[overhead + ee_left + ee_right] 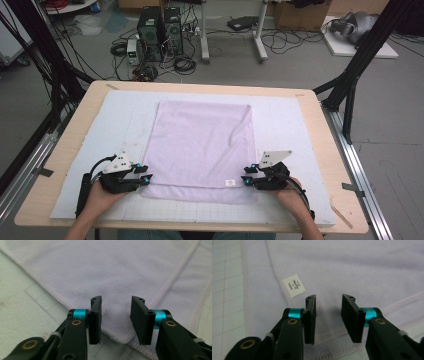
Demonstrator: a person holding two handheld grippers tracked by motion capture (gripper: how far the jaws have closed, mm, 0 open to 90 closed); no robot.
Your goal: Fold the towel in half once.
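A pale lilac terry-cloth towel [200, 150], already doubled over so that two hemmed layers show at its near edge, lies flat in the middle of a white gridded mat [300, 120] on the light wooden table [330, 150]. The left gripper [146, 176] sits at about 7 o'clock from the towel's centre, at the near left corner; in the left gripper view its jaws stand apart with the rounded corner [117, 336] of the cloth lying between them, the pads not yet pressing on it. The right gripper [248, 176] sits at about 5 o'clock, at the near right corner, and in the right gripper view its jaws are likewise spread, straddling the stitched hem [328, 336] close to a small white care label [294, 286], without pinching anything. The step in hand looks like taking both near corners for a further fold toward 12 o'clock. To do it well, each pair of pads should drop low enough to catch every layer at the hem, not just the top one, and both should close together so the edge lifts evenly; a slight crease near the towel's far right edge [240, 131] may want smoothing afterwards. There are no containers on the table.
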